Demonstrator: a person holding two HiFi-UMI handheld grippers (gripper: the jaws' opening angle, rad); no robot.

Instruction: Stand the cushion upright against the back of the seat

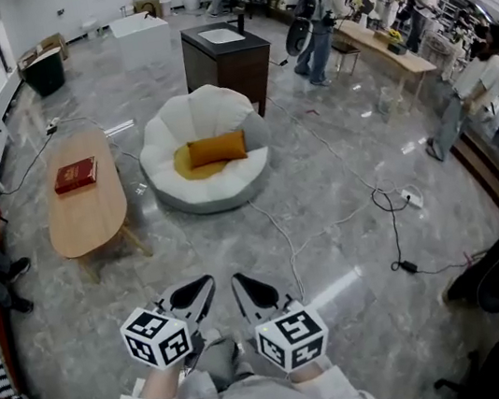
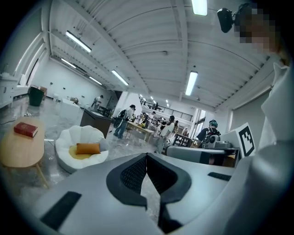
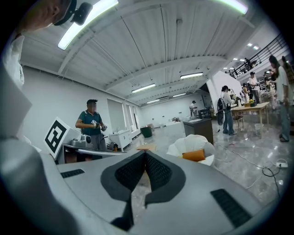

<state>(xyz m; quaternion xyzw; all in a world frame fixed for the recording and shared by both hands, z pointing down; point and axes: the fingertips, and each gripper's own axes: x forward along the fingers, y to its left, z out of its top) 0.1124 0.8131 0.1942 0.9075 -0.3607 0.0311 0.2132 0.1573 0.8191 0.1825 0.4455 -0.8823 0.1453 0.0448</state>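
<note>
Two closed, empty claws, the left claw [image 1: 204, 288] and the right claw [image 1: 242, 283], are hovering side by side, while the orange cushion [image 1: 217, 148] is lying flat, long axis left-to-right, on the white seat [image 1: 161, 135] far straight ahead, neither claw clearly nearer.

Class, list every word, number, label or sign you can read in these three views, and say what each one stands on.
No text here can be read.
Red hardback book on the oval wooden table: any cover print is too small to read.
Two white marker cubes: black square patterns only, no letters or numbers.
</note>
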